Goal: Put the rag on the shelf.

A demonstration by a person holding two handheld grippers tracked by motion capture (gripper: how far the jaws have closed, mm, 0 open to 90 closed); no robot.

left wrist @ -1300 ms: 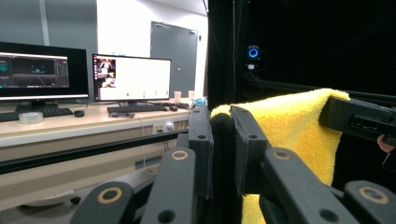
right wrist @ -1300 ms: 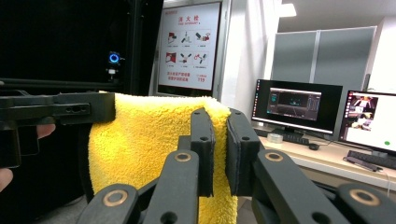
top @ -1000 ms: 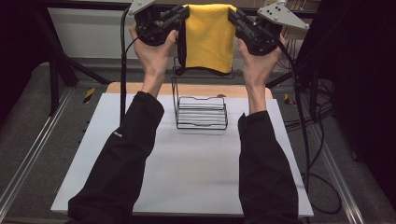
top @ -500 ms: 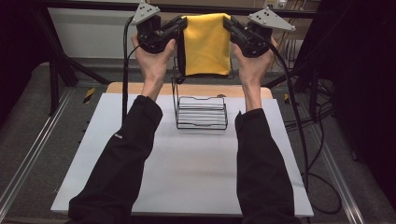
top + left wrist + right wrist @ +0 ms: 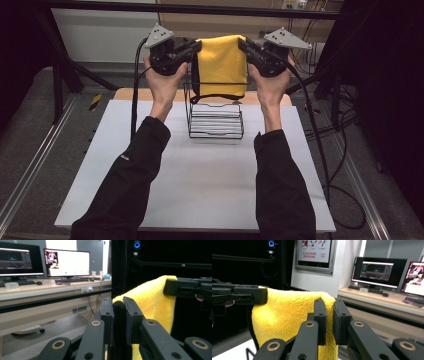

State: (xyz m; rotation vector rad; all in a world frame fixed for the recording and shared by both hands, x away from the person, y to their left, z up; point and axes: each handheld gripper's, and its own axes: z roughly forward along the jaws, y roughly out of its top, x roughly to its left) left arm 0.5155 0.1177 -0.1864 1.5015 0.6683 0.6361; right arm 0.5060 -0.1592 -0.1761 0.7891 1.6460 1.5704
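A yellow towel (image 5: 221, 62) with a dark edge hangs folded in the air between both hands, above a black wire rack (image 5: 215, 120) on the white table top (image 5: 200, 180). My left gripper (image 5: 197, 46) is shut on the towel's upper left corner; its own view has the towel (image 5: 152, 302) pinched between the jaws (image 5: 118, 315). My right gripper (image 5: 243, 45) is shut on the upper right corner, with towel (image 5: 287, 315) fabric squeezed between its pads (image 5: 329, 317). The towel's lower edge hangs near the rack's top wires.
A wooden board (image 5: 135, 94) lies behind the white top. Metal rails (image 5: 30, 170) run along both table sides, and cables (image 5: 345, 190) trail at the right. A desk with monitors (image 5: 66, 262) stands farther off.
Both hands have come down with the towel stretched between them, bringing its lower edge closer to the wire rack. The grips are unchanged.
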